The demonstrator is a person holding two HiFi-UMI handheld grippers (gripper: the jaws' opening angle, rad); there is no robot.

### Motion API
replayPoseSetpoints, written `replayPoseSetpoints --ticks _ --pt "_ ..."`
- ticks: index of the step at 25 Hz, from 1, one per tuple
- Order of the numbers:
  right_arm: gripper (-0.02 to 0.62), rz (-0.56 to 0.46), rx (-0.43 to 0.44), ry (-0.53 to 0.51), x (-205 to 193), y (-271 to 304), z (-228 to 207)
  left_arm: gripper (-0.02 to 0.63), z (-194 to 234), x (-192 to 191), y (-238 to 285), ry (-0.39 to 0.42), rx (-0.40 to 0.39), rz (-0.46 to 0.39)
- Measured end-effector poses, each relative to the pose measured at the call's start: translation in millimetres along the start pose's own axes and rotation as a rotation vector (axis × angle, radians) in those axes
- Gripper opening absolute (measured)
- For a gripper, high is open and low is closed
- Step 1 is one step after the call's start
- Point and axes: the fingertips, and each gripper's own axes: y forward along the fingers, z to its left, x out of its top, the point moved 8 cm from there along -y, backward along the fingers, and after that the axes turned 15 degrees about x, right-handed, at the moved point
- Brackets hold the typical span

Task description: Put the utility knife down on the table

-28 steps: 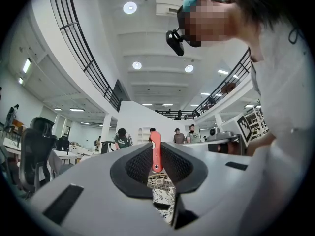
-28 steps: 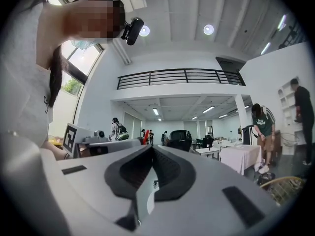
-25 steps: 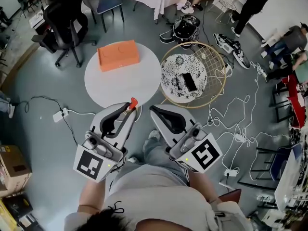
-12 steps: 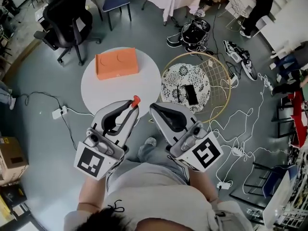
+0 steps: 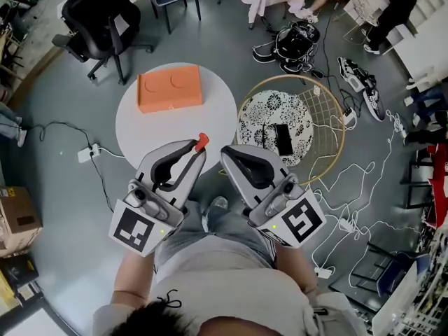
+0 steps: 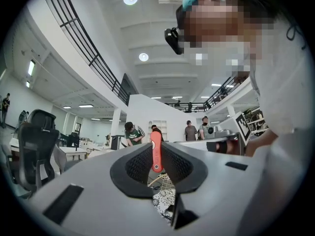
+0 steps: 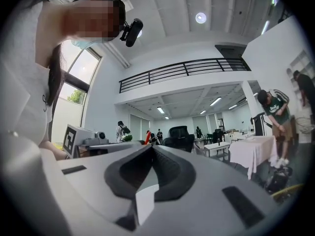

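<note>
A red utility knife sticks out from between the jaws of my left gripper, which is shut on it. In the left gripper view the knife stands upright between the black pads. Its tip hangs over the near edge of the round white table. My right gripper is beside the left one, shut with nothing in it, and its jaws meet in the right gripper view.
An orange box lies on the far part of the table. To the right stands a gold wire basket table with a patterned top and a black phone. An office chair, a power strip and cables lie around on the floor.
The head view has drifted, so the table and basket table sit a little lower and further right. Both grippers keep their stance, and the left one still holds the knife.
</note>
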Motion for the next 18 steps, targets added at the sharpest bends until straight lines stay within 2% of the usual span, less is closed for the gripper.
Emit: replayPoseSetpoints --ticks 5,18 --pt "0.009 0.016 -0.053 0.004 -3.4 13.2 -8.1 0.057 19.7 -10.0 12.7 -0.017 -0.043 0.039" --pt "0.009 0.002 -0.34 0.031 -7.4 37.8 -19.8 0.057 66.4 -25.2 52.1 -0.036 -0.315 0.139"
